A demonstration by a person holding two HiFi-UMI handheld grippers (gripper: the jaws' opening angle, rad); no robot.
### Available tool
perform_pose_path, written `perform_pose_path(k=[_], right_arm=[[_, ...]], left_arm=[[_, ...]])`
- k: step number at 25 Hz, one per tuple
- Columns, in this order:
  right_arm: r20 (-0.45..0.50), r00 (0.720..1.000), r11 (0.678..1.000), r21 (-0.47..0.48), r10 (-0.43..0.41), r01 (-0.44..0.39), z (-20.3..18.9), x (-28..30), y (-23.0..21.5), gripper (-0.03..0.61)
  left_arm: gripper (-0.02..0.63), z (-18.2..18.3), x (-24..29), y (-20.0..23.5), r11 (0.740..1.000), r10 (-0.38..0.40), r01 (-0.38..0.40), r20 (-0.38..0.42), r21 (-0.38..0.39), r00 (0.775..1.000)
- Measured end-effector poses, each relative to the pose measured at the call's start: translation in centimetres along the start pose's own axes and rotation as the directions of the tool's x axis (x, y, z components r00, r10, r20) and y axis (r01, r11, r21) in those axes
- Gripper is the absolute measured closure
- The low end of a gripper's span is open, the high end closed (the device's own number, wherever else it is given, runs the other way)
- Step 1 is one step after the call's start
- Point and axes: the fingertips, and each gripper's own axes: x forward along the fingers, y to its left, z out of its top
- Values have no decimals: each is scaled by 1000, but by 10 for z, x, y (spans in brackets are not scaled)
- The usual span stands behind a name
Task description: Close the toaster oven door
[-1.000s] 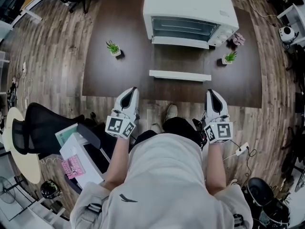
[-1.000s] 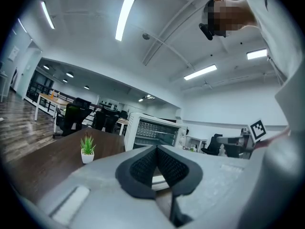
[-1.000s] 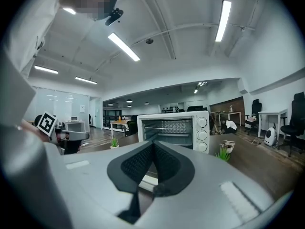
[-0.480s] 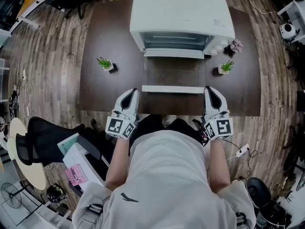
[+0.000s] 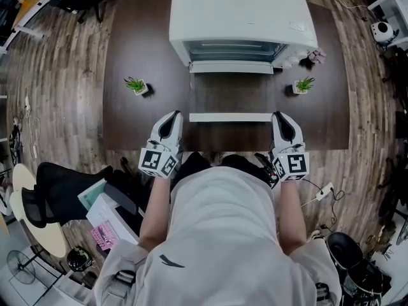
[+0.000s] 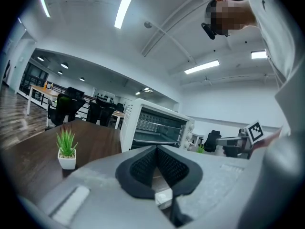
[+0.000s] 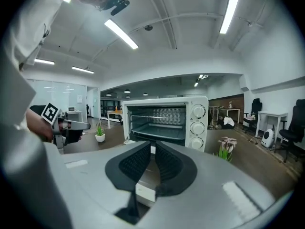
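Head view: a big white boxy toaster oven is sitting at the far side of a dark brown wooden table. Its door is hanging open, lying flat and pointing toward the person. The door's long white handle bar is sitting at the near edge.

The left gripper is hovering just beside the left end of that bar. The right gripper is hovering just beside the right end. I cannot tell if either one is touching the bar.

In the left gripper view, the two black bumpy jaws are pressing tight together, and nothing is caught in them. In the right gripper view, the jaws are opening a tiny bit, leaving a thin gap. Nothing is being squeezed there. Past the gap, the inside of the oven with its wire rack is showing.

A little green plant in a white pot is standing left of the oven. Another small green potted plant is standing to the right, near a small pink flower.
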Motion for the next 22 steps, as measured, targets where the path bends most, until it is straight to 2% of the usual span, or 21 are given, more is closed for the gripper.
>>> perform_pose_path(k=[4, 8, 10, 13, 16, 18, 20, 22], right_arm=[[-54, 998, 999, 16, -30, 31, -26, -4, -13, 533], [-96, 994, 997, 49, -59, 64, -47, -6, -23, 531], [-159, 985, 995, 56, -71, 80, -68, -5, -28, 492], [-283, 957, 994, 75, -59, 84, -109, -5, -31, 406], [-425, 905, 997, 65, -19, 52, -149, -3, -27, 379], [-486, 874, 998, 52, 2, 27, -165, 3, -24, 379], [-503, 864, 998, 51, 8, 20, -171, 14, -25, 379], [-497, 867, 997, 72, 19, 19, -171, 26, -27, 382]], left_arm=[[612, -25, -2, 8, 1000, 11, -12, -48, -27, 999], [612, -34, -2, 10, 999, 15, -17, -67, -36, 998], [612, -33, 0, 9, 999, 11, -13, -68, -35, 998], [612, -31, 1, 8, 999, 7, -9, -65, -31, 998], [611, -29, 1, 8, 1000, 5, -7, -63, -28, 998], [612, -29, 0, 8, 1000, 3, -5, -66, -26, 998], [612, -30, -1, 9, 1000, 4, -6, -71, -24, 997], [612, -30, -3, 8, 1000, 7, -8, -76, -21, 997]])
